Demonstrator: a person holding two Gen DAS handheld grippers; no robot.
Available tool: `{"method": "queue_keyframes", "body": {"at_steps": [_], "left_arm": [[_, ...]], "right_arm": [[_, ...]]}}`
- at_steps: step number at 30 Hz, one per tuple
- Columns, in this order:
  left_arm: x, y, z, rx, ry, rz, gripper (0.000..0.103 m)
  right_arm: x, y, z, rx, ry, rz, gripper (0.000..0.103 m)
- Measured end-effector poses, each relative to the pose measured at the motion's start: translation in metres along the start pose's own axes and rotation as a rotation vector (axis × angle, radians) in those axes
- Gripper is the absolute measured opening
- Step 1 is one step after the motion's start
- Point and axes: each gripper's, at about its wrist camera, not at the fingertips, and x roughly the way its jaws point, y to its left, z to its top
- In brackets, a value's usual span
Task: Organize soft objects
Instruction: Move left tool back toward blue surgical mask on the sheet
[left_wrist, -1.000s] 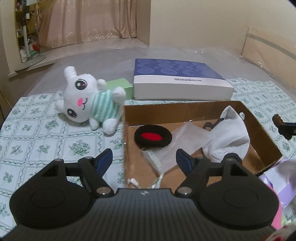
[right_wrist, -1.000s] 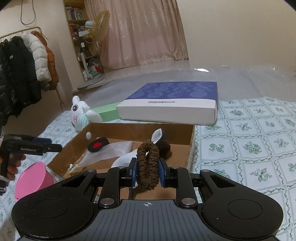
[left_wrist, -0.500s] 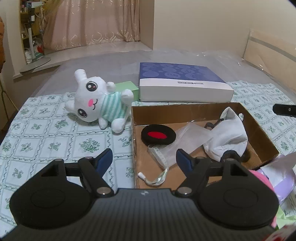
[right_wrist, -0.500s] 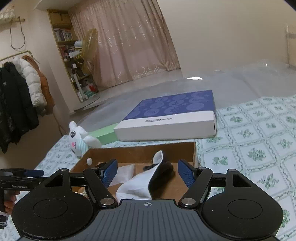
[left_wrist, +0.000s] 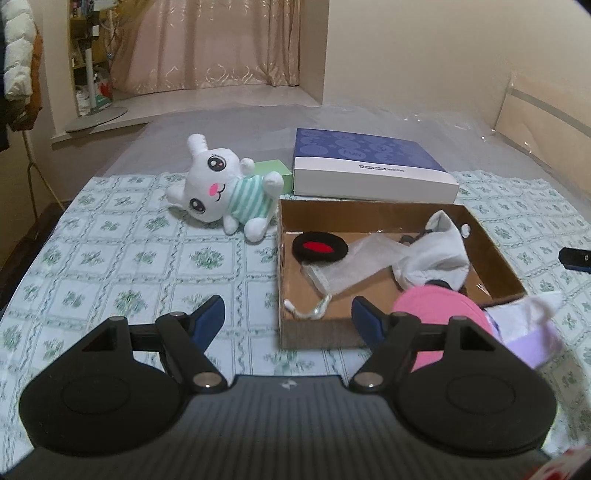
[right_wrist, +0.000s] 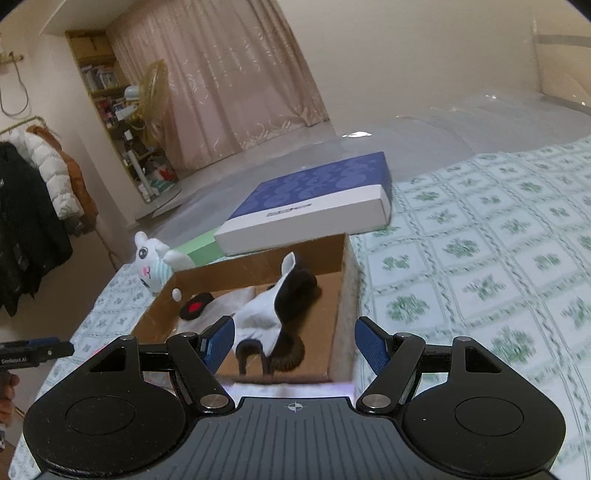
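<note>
An open cardboard box (left_wrist: 495, 258) (right_wrist: 340, 291) lies on the green-patterned bed cover. Inside are a black-and-red round pad (left_wrist: 319, 246) (right_wrist: 195, 305), a white mesh pouch (left_wrist: 354, 266), a white cloth (left_wrist: 436, 254) (right_wrist: 266, 314) and a brown scrunchie (right_wrist: 290, 356) at the near wall. A white plush bunny (left_wrist: 221, 195) (right_wrist: 151, 264) lies left of the box. My left gripper (left_wrist: 288, 314) is open and empty, hovering before the box's front left corner. My right gripper (right_wrist: 294, 339) is open and empty above the box's near end.
A blue-and-white flat box (left_wrist: 369, 166) (right_wrist: 310, 206) and a green box (left_wrist: 273, 170) lie behind the cardboard box. A pink round object (left_wrist: 439, 310) and lilac-white paper (left_wrist: 532, 325) sit at the box's front right. Coats (right_wrist: 33, 206) hang at the left.
My right gripper opened and let go of the brown scrunchie, which now lies in the box; it then rose and drew back. My left gripper drew back and to the left.
</note>
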Motion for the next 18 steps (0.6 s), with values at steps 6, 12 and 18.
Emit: {"method": "queue_keyframes", "body": {"at_steps": [6, 12, 18], "left_arm": [[-0.043, -0.003, -0.018, -0.026, -0.010, 0.001, 0.074], [-0.081, -0.009, -0.037, -0.041, -0.016, 0.011, 0.074], [-0.115, -0.017, -0.061, -0.075, -0.023, 0.006, 0.074]], "right_arm": [[-0.039, 0.002, -0.014, 0.054, -0.008, 0.004, 0.072], [-0.074, 0.013, -0.030, 0.069, -0.012, -0.002, 0.072], [-0.100, 0.028, -0.051, 0.080, -0.003, -0.003, 0.072]]}}
